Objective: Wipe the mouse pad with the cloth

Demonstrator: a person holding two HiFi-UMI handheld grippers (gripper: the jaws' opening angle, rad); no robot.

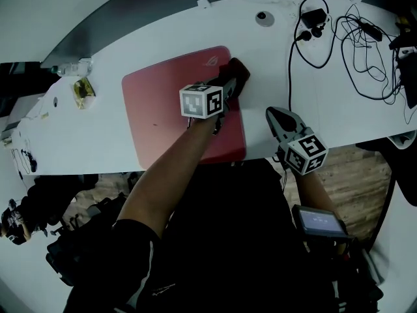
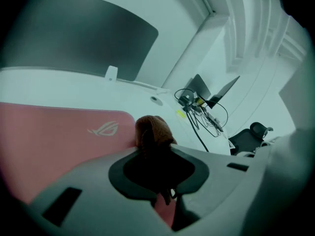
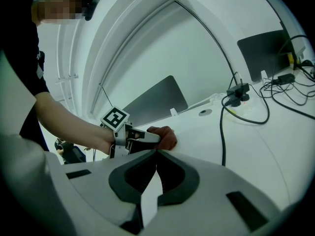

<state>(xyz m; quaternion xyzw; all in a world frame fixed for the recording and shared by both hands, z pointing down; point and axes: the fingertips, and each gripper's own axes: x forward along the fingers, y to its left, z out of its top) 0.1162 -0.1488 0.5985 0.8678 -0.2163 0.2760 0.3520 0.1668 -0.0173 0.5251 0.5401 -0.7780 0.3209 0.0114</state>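
The mouse pad [image 1: 163, 116] is dull red, with a pale logo [image 2: 103, 128] printed near its far edge. The cloth [image 1: 238, 70] looks dark reddish brown, though the dim light makes that uncertain. The desk [image 1: 339, 124] is white and the cables [image 1: 365, 57] black. The left gripper [image 1: 229, 83] and right gripper [image 1: 280, 119] are grey, and their cubes carry black-and-white square markers.

A white counter [image 1: 78, 129] curves across the head view. Along its 12 o'clock edge stands a dark grey panel [image 1: 150, 5], with pale wall beyond. Black cables [image 1: 365, 57] tangle at 2 o'clock, near a round grommet [image 1: 264, 18]. Wooden floor [image 1: 355, 175] shows at 4 o'clock. In the left gripper view, a black office chair [image 2: 252, 134] sits at 3 o'clock.
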